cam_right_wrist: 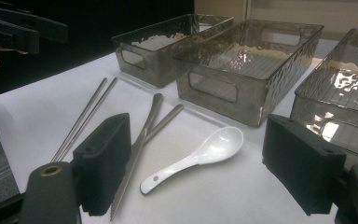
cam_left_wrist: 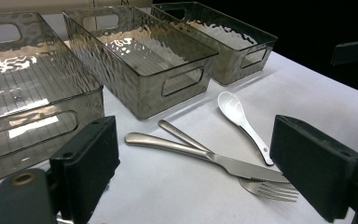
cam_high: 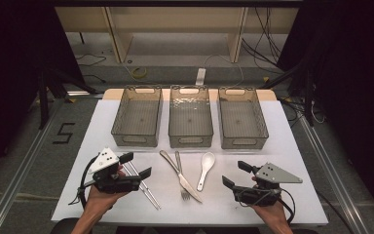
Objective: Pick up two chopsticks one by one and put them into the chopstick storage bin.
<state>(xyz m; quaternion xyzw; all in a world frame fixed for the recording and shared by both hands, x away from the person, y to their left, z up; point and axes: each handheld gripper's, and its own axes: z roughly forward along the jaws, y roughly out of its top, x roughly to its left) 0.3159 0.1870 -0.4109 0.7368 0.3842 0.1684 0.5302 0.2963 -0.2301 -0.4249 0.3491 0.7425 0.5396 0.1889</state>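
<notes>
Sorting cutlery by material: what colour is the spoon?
White, glossy spoon; it shows best in the right gripper view.

Single legible mark: numeral "5" (cam_high: 64,132), laid out in dark strips on the grey floor left of the white table (cam_high: 107,122), seen from the high view. No other readable text, label or brand on anything.

The left gripper (cam_left_wrist: 205,182) holds its jaws wide apart above the white table (cam_left_wrist: 307,93). Between them lie a knife (cam_left_wrist: 205,156) crossing a fork (cam_left_wrist: 261,186), beside a white spoon (cam_left_wrist: 240,119). Three smoked bins (cam_left_wrist: 140,56) stand behind.
</notes>
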